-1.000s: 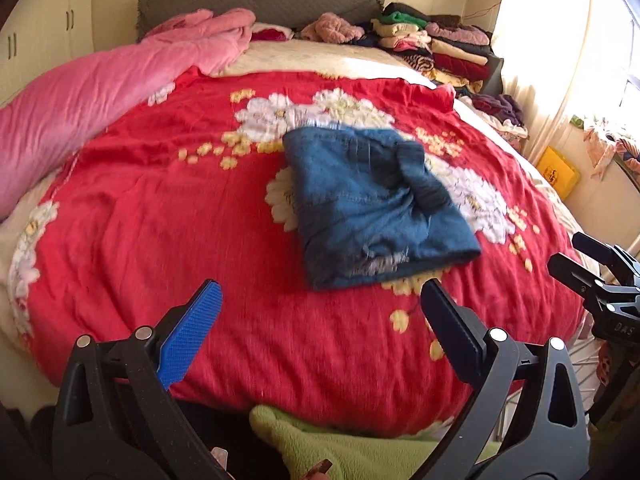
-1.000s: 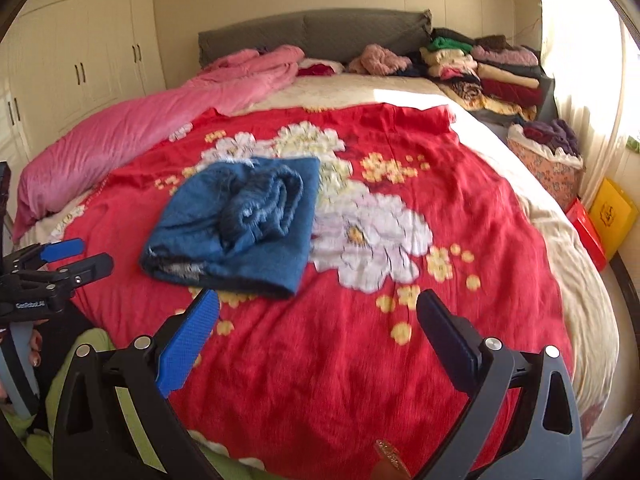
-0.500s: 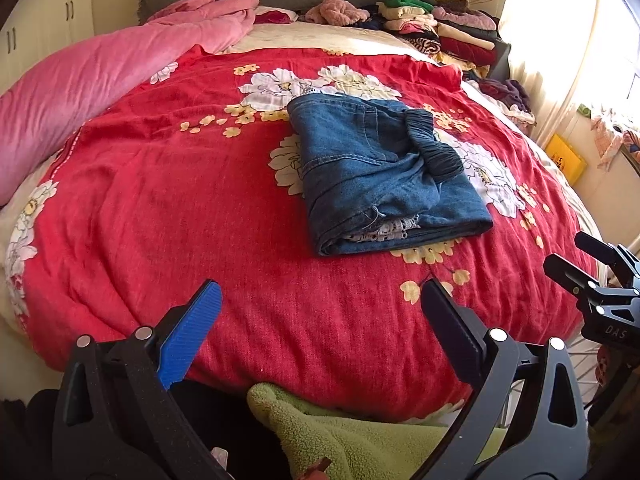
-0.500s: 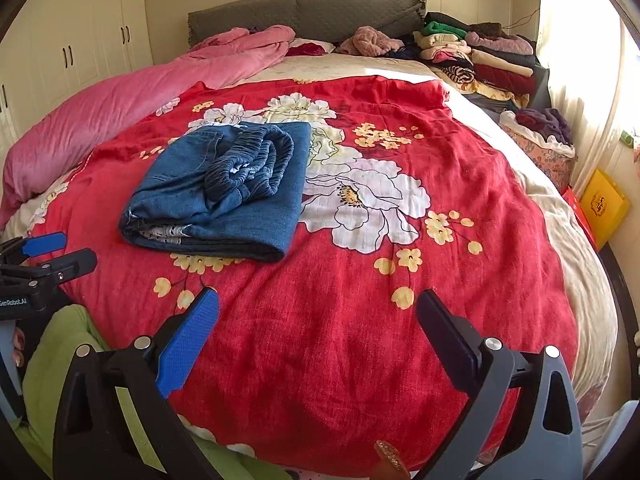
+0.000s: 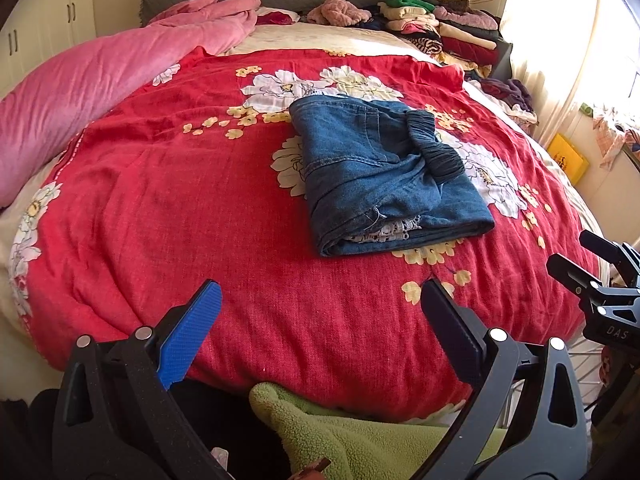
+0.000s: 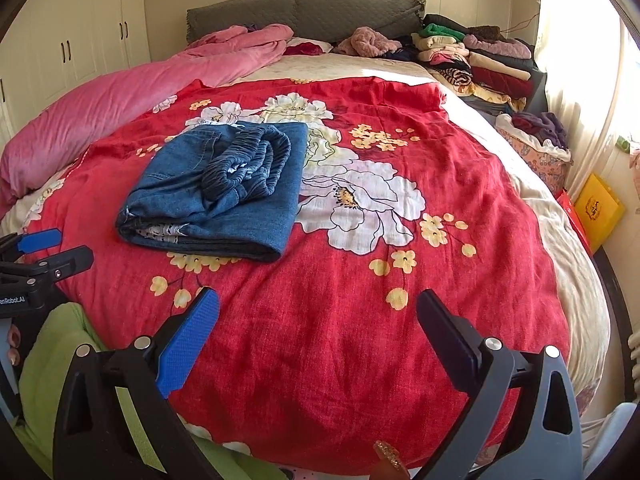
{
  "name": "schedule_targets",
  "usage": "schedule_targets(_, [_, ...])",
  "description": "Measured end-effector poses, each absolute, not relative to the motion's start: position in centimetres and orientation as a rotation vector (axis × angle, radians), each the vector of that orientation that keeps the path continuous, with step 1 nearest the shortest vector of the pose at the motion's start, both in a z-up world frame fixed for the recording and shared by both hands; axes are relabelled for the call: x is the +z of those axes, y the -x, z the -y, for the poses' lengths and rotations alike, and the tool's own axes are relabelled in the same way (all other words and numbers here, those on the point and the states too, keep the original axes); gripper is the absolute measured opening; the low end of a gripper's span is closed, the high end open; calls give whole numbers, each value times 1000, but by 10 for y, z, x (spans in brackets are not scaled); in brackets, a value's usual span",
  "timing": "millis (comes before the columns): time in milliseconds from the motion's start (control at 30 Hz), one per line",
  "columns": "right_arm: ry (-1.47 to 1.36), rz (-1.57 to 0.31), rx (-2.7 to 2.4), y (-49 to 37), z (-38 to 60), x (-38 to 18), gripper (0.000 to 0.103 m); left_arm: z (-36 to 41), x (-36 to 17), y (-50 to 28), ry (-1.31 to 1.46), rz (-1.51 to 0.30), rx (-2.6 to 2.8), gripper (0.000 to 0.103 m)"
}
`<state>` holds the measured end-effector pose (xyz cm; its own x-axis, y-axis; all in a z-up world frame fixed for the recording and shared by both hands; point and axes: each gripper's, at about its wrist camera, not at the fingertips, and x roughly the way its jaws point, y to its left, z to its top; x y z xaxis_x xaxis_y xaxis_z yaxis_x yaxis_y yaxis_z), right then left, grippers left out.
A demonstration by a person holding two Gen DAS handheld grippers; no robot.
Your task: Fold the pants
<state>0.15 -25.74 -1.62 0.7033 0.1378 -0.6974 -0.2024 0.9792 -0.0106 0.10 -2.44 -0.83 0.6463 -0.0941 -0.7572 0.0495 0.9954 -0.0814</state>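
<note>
Blue denim pants (image 5: 384,172) lie folded in a squarish stack on the red flowered bedspread (image 5: 160,200); the gathered waistband sits on top. They also show in the right wrist view (image 6: 216,192). My left gripper (image 5: 320,304) is open and empty, held back over the near edge of the bed, apart from the pants. My right gripper (image 6: 318,312) is open and empty, to the right of the pants at the near edge. Each gripper shows at the side of the other's view: the right one (image 5: 596,276), the left one (image 6: 44,252).
A pink quilt (image 5: 100,80) lies along the left side of the bed. Stacked folded clothes (image 6: 480,60) sit at the far right by the grey headboard (image 6: 304,12). A basket of clothes (image 6: 536,140) and a yellow box (image 6: 598,210) stand right of the bed. Green fleece (image 5: 340,436) is below my grippers.
Both views have tipped down and closed in slightly on the bed; the pants appear lower and larger. The pants themselves have not moved. Both grippers stay open.
</note>
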Motion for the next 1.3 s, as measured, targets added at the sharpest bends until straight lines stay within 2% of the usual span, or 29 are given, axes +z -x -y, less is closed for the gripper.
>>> schedule_targets(1300, [78, -764, 179, -1, 260, -11, 98, 13, -6, 0, 55, -872, -57, 93])
